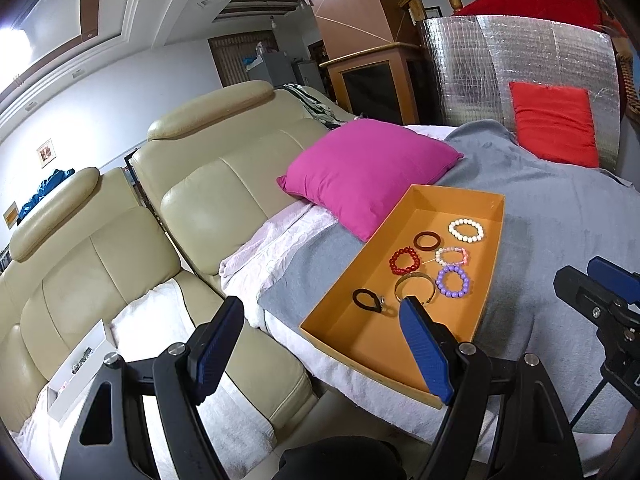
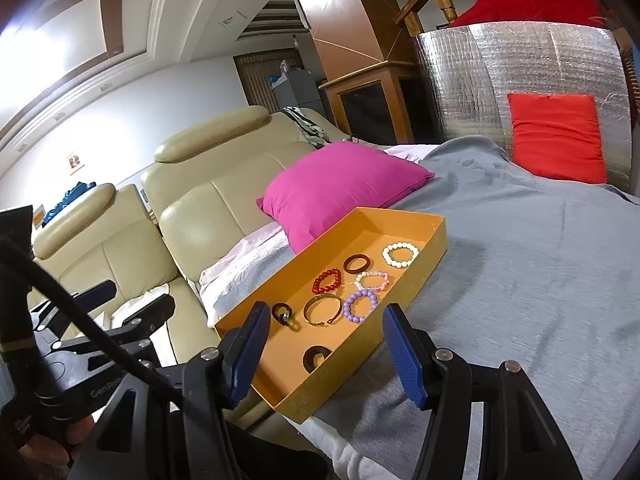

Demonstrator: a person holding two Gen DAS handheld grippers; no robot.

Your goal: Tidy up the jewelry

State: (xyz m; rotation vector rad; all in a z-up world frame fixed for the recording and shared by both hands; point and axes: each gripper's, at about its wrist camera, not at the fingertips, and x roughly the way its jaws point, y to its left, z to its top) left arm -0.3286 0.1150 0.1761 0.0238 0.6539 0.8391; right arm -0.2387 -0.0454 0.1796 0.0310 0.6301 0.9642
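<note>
Shallow orange cardboard tray: eight pieces are laid inside, bracelets and bands.
Left gripper: jaws spread, nothing held.
Right gripper: jaws spread, nothing held.
Remaining: judged little; no loose jewelry is seen outside.

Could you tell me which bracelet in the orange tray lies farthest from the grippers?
The white beaded bracelet, alone toward the orange tray's far end, beyond every other bracelet.

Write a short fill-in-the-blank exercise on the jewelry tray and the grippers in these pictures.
1. The bracelets lie in an ___ tray.
2. The tray rests on a ___ blanket.
3. The pillow touching the tray's far end is ___.
4. Both the left gripper and right gripper are ___.

Missing words: orange; grey; pink; open
</note>
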